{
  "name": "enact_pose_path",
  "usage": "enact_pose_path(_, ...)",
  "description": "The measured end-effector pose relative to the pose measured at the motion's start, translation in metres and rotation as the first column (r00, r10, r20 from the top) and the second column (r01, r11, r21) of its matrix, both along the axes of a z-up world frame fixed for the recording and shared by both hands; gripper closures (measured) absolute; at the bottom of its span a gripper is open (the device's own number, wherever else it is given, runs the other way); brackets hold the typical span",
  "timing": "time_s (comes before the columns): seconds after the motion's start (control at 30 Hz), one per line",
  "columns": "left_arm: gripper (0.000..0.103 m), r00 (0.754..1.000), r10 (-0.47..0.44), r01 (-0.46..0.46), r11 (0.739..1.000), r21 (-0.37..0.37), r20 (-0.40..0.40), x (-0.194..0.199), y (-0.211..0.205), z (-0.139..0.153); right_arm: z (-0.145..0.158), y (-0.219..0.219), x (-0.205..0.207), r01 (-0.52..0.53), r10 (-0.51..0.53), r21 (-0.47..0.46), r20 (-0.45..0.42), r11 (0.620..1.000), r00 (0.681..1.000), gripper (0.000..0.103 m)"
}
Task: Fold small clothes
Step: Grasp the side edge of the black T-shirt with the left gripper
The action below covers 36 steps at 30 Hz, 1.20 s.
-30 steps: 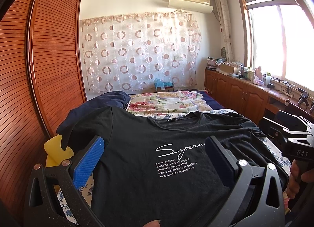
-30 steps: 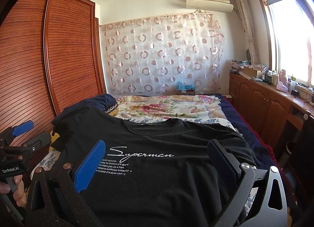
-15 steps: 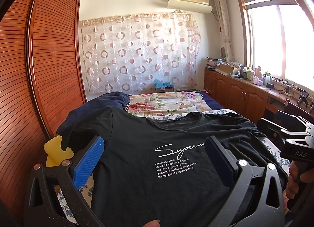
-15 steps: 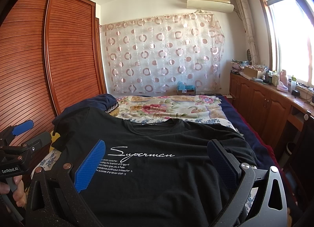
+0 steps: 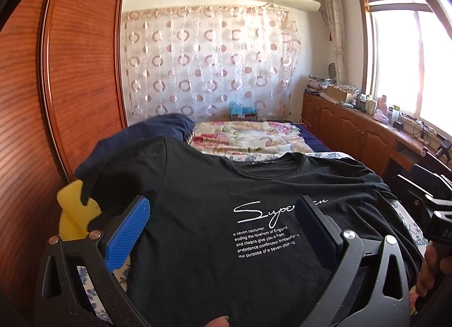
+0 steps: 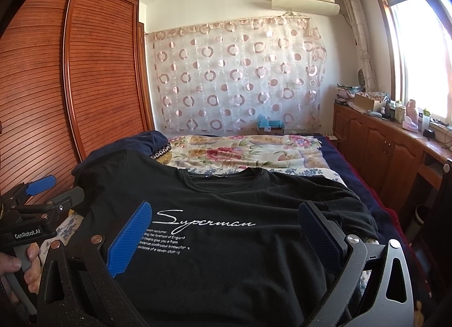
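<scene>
While the black T-shirt (image 5: pixel 214 214) lies spread flat, front up, on the bed (image 5: pixel 248 140), the left wrist view shows the left tool (image 5: pixel 223 222) released, its blue pads (image 5: pixel 127 235) wide apart above the lower part of the shirt and gripping nothing. White script and small print sit between the fingers. A dark blue garment (image 5: pixel 147 134) lies bunched past the shirt's left shoulder, and a yellow object (image 5: pixel 75 214) pokes out beside the left sleeve. At the right edge, a hand (image 5: pixel 432 267) holds the right tool's handle.

From the right wrist view, the right tool (image 6: pixel 226 228) is likewise released, pads (image 6: pixel 130 239) spread over the T-shirt (image 6: pixel 226 191) without touching it that I can tell. The collar points toward a flowered blanket (image 6: pixel 240 151). At left, a hand (image 6: pixel 25 267) grips the left tool (image 6: pixel 34 202), beside the wardrobe (image 6: pixel 56 86).
</scene>
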<state>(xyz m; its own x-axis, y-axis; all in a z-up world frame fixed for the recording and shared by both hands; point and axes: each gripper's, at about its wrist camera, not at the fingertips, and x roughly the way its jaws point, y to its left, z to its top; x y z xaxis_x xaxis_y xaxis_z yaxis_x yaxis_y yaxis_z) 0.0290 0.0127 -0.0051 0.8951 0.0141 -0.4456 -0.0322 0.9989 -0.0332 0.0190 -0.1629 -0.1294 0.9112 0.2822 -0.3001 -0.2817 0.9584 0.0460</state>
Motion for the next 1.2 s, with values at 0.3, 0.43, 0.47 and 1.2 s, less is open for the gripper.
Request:
enact_pose_path(0.3, 0.000, 0.998, 0.036, -0.035, 0.999, 0.009, -0.050, 0.034, 0.026, -0.026, -0.012, 0.015, 0.041, -0.023, 0.022, -0.032, -0.059, 0.999, 0.998, 0.000)
enact_pose_path(0.43, 0.000, 0.998, 0.024, -0.023, 1.000, 0.010, -0.065, 0.037, 0.046, -0.034, -0.015, 0.026, 0.061, -0.063, 0.059, -0.041, -0.105, 0.997, 0.993, 0.000)
enact_pose_path(0.47, 0.000, 0.997, 0.022, -0.021, 1.000, 0.011, -0.071, 0.037, 0.053, -0.035, -0.015, 0.029, 0.067, -0.079, 0.074, -0.045, -0.115, 0.996, 0.991, 0.000)
enact_pose_path(1.2, 0.043, 0.967, 0.111, -0.094, 0.992, 0.081, -0.229, 0.081, 0.201, -0.057, -0.013, 0.035, 0.114, -0.339, 0.305, -0.103, -0.254, 0.935, 0.918, 0.017)
